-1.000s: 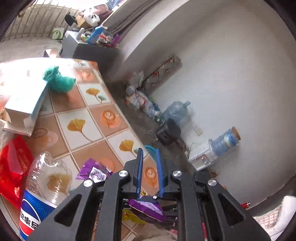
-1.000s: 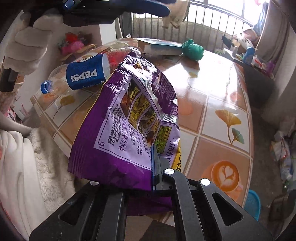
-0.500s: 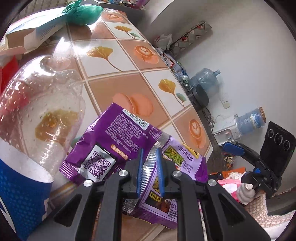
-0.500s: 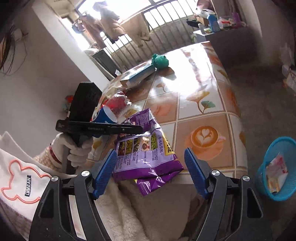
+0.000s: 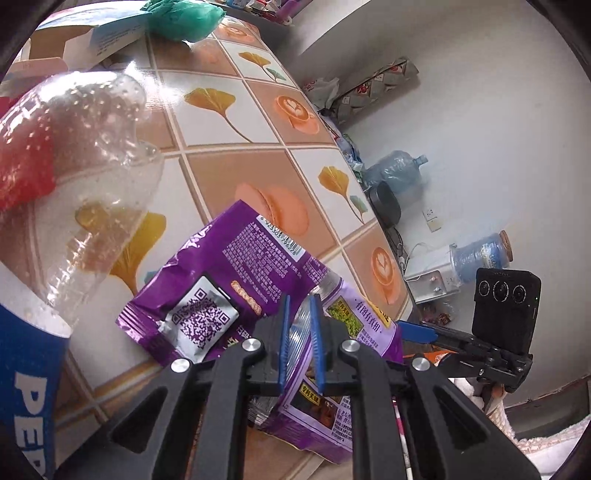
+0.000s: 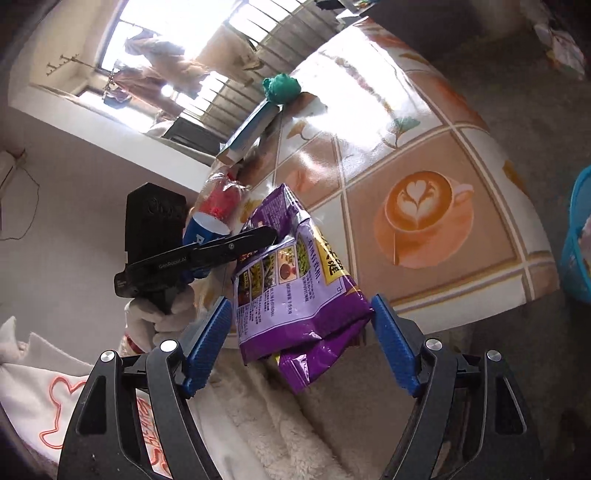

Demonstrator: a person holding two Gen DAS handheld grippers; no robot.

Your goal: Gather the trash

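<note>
A crumpled purple snack bag [image 5: 258, 266] hangs over the near edge of the tiled table [image 5: 236, 170]. My left gripper [image 5: 300, 314] is shut on the purple snack bag, gripping a silvery fold of it. In the right wrist view the same purple bag [image 6: 295, 280] hangs between the table edge and my right gripper [image 6: 301, 321], which is open wide and empty, its blue pads on either side of the bag's lower end without touching it. The left gripper [image 6: 258, 236] shows there too, clamped on the bag's top.
An empty Pepsi bottle [image 5: 55, 206] lies on the table left of the bag. A green bag [image 5: 181, 18] and a flat box [image 5: 99, 33] sit at the far end. A blue basket [image 6: 576, 236] stands on the floor at right.
My right gripper let go of the purple bag, opened wide and drew back. My left gripper came in and closed on the bag, which now hangs from it at the table edge.
</note>
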